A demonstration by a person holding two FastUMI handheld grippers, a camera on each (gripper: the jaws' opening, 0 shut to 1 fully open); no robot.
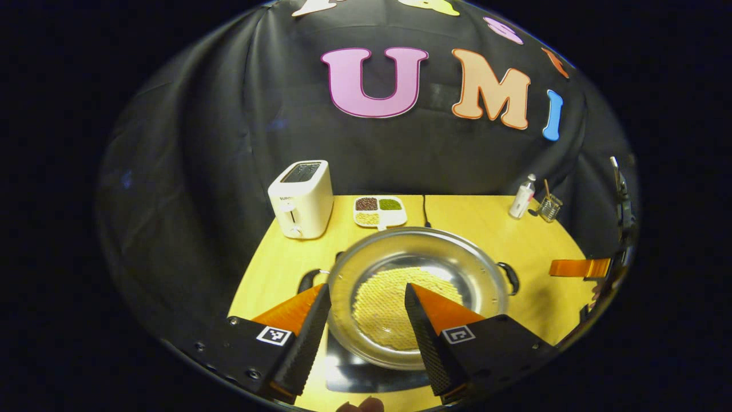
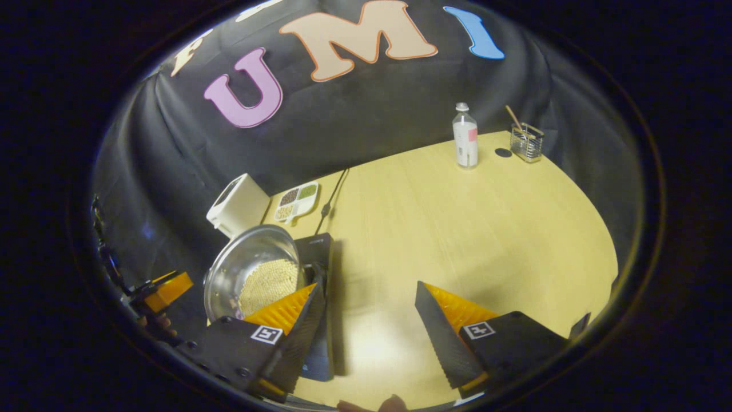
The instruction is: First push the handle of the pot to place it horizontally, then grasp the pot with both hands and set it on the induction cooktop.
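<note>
1. Left gripper (image 1: 367, 306) hangs over the pot (image 1: 420, 269), fingers (image 1: 309, 326) spread wide, one outside the rim, one over the bowl.
2. Pot sits on the induction cooktop (image 1: 354, 375), handles out to both sides.
3. Toaster (image 1: 301, 198) and a bean tray (image 1: 380, 211) at the back of the desk (image 1: 486, 220).

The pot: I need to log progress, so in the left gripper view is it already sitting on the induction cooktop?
Yes, the pot rests on the dark induction cooktop, whose glossy edge shows beneath its near rim.
</note>
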